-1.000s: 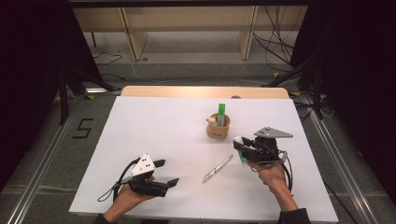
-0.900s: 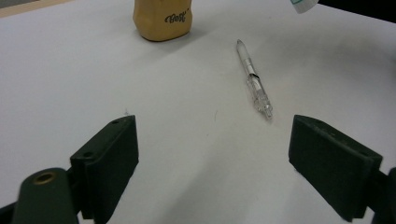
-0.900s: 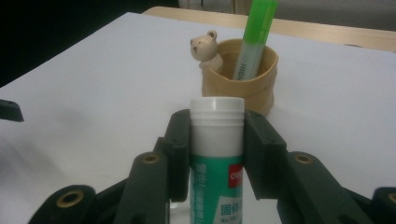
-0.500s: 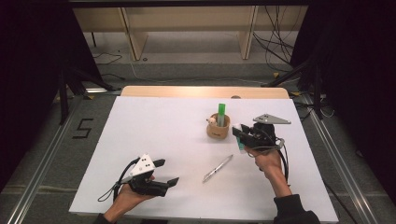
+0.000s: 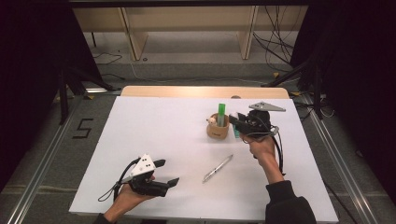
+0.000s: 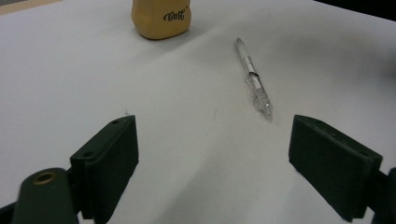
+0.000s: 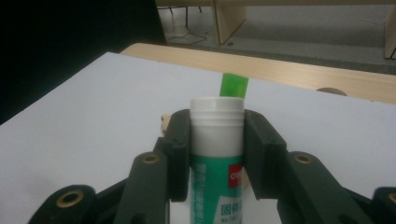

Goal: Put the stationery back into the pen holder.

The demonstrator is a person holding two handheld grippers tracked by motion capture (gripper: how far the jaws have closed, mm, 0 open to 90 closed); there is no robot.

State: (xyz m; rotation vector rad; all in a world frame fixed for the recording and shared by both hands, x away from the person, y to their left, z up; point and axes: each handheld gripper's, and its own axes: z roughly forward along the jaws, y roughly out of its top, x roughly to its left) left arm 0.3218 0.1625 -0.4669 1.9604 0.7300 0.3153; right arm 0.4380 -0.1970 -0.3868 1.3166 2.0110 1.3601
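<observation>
Two claws over the white counter point(image 5: 154, 121); landmark: tan cup point(image 5: 218, 129). Nearest the person, left claw point(image 5: 163, 173) rests low, well short and left of the cup, jaws wide apart, nothing between; clear pen point(image 5: 217, 168) lies flat between it and the cup; right claw point(image 5: 236, 120) just right of the cup, clamped on an upright glue stick point(image 7: 217, 140); green marker point(image 5: 221, 113) stands in the cup.

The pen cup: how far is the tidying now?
Done: a green marker already stands in the pen cup. In hand: the right gripper clamps a glue stick upright beside the cup. Left: a clear pen lies on the table, and the left gripper is open.
</observation>
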